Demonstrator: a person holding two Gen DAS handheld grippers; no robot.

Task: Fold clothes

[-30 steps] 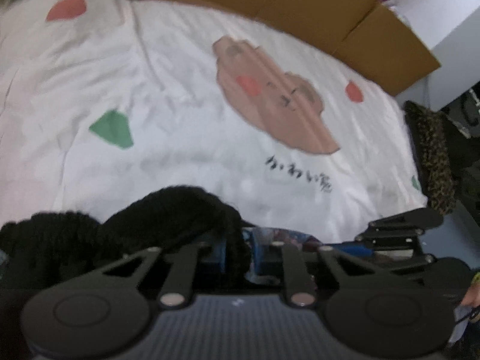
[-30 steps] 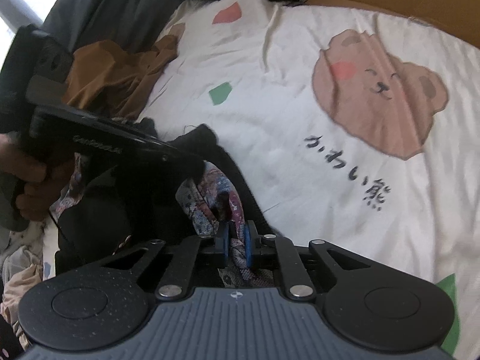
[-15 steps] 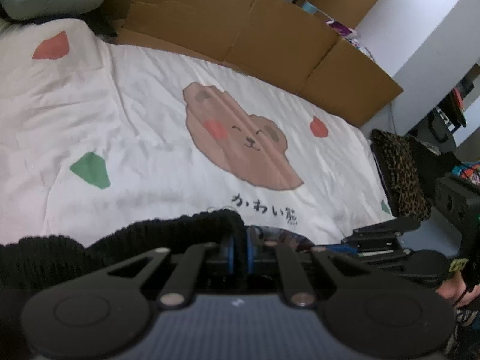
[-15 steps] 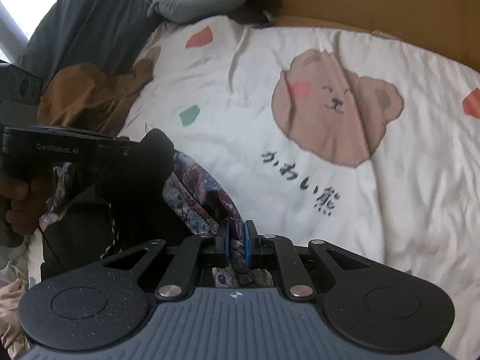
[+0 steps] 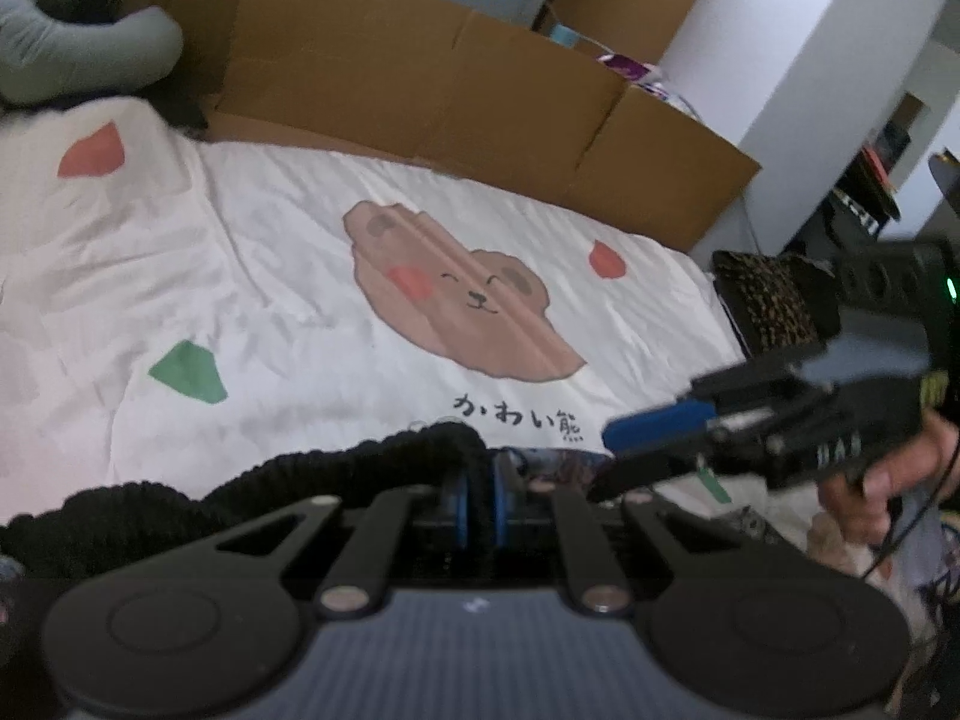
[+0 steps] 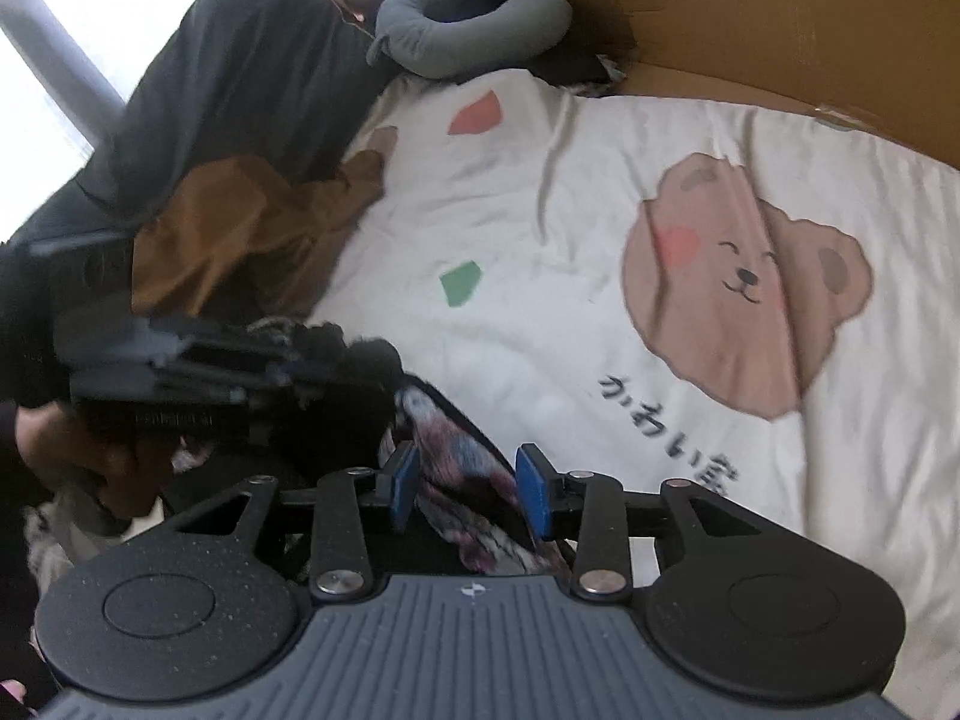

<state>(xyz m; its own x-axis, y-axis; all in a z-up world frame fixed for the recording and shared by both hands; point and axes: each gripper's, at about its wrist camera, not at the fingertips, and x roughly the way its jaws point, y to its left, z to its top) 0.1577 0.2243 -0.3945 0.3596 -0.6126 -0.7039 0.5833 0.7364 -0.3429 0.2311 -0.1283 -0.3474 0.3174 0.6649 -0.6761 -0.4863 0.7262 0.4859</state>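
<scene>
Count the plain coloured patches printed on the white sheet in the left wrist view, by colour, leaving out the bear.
Red patches: 2
Green patches: 2, one partly behind the right gripper
Total: 4

Bedsheet (image 5: 288, 276): white cotton-like cloth, matt, creased, printed bear. Garment (image 5: 336, 468): black fuzzy knit edge; patterned smooth lining (image 6: 462, 468). Boxes (image 5: 420, 78): plain brown cardboard. Gripper pads (image 6: 403, 479): blue, rubbery, on matt black plastic arms.
</scene>
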